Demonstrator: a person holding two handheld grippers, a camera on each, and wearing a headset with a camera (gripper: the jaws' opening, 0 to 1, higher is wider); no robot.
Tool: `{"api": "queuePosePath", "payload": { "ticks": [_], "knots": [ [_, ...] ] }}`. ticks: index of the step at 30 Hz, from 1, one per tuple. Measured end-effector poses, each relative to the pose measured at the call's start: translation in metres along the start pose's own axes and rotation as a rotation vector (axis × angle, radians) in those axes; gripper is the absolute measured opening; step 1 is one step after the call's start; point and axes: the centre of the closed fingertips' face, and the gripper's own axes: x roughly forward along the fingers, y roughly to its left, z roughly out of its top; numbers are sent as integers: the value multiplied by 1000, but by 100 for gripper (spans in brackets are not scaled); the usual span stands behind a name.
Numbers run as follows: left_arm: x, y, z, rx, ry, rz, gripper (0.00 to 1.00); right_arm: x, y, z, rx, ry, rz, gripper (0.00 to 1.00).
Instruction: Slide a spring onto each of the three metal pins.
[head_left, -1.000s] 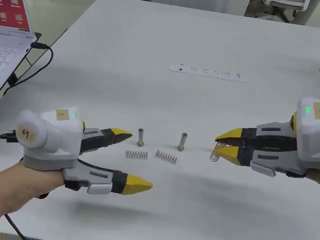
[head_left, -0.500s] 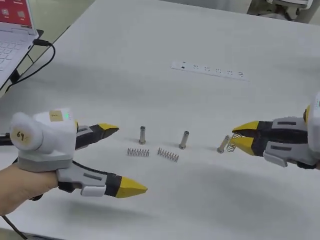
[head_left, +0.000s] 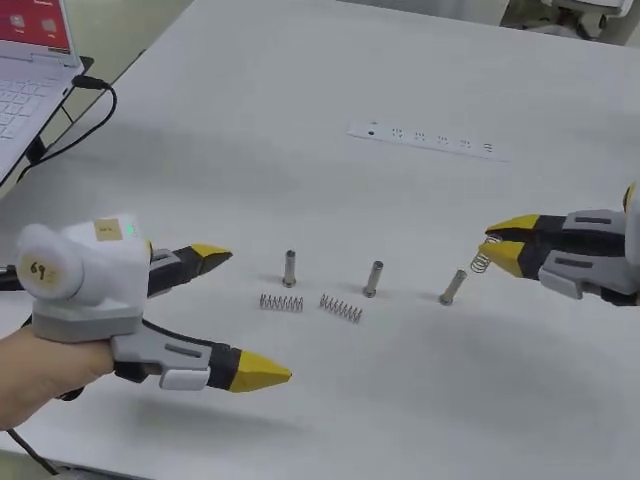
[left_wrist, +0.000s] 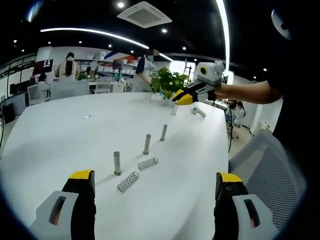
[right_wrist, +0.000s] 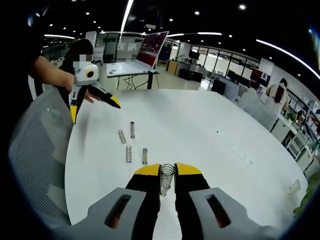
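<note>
Steel coil spring (head_left: 481, 262), pinched between the right gripper's (head_left: 497, 248) closed yellow tips, has pulled up and away from the rightmost short metal pin (head_left: 452, 287); left gripper (head_left: 243, 314) gapes idle, so all three pins look bare.

Left gripper (head_left: 255, 315) hovers with jaws spread wide; right gripper (head_left: 492, 246) holds its jaws pinched on a spring (head_left: 480, 263).

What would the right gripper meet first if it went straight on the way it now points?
Probably the nearest pin, which stands tilted just ahead of and below the right gripper and its held spring. Height is unclear; if the gripper passes over, the middle pin comes next.
</note>
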Motion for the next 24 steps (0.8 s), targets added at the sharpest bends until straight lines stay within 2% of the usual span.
{"api": "queuePosePath", "payload": {
  "ticks": [11, 24],
  "knots": [
    [-4, 3, -2, -3, 2, 13, 98, 9, -8, -9, 26, 25, -2, 7],
    [-4, 4, -1, -7, 1, 17, 98, 18, -8, -15, 35, 44, 3, 7]
  ]
}}
